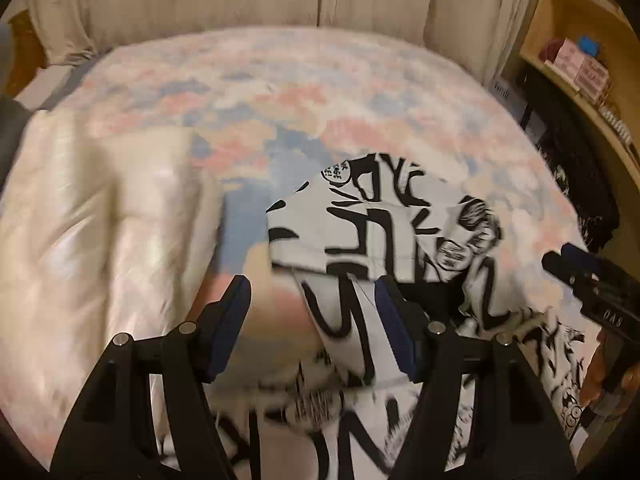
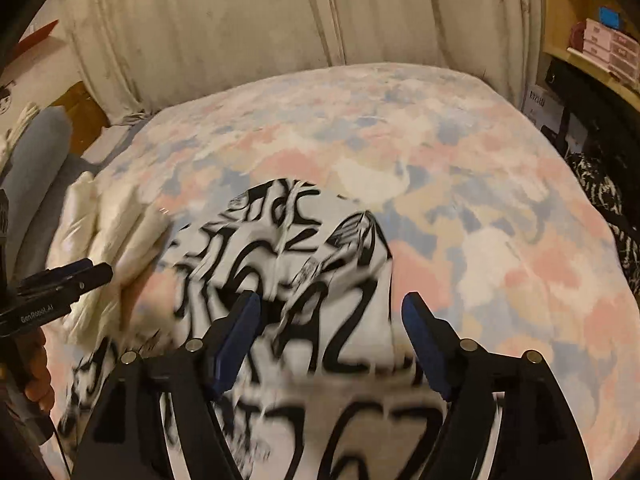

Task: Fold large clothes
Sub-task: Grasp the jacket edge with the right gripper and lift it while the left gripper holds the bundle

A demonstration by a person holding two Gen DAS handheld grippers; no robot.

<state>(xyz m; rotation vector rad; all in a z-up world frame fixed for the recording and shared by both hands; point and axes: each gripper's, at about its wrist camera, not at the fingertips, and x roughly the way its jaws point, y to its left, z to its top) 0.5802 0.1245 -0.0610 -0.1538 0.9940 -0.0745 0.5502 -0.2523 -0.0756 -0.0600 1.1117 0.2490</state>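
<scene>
Shirt (image 2: pixel 304 280) lies rumpled mid-bed (image 2: pixel 460 184), cream cloth (image 1: pixel 100 216) beside it. Our left gripper (image 1: pixel 312 320) and right gripper (image 2: pixel 332 328) both gape, holding nothing. We risk folding creases in, or snagging the cream cloth.

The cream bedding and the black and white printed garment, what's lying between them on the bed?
Only a bare strip of the pastel bedspread separates the cream bedding from the printed garment; the left wrist view shows it.

White garment with bold black graphic print (image 1: pixel 360 232) lies crumpled and partly folded on the pastel patchwork bedspread (image 1: pixel 280 92), near its front edge.
</scene>
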